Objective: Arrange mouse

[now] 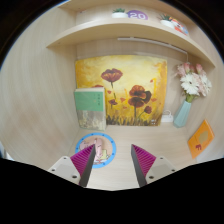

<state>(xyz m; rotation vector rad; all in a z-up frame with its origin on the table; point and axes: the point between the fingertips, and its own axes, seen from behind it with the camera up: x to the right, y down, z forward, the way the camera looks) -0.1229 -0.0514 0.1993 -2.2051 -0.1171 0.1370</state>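
No mouse shows in the gripper view. My gripper point(113, 160) hangs over a light wooden desk point(125, 140) with its two pink-padded fingers point(84, 161) spread apart and only bare desk between them. Just ahead of the left finger lies a round blue-rimmed mat point(100, 144) with a pale picture on it.
At the desk's back stands a yellow painting of red flowers point(122, 92). A green book point(90, 106) leans at its left. A blue vase of white flowers point(185, 105) and an orange card point(200, 138) stand at the right. Two shelves point(120, 30) hang above.
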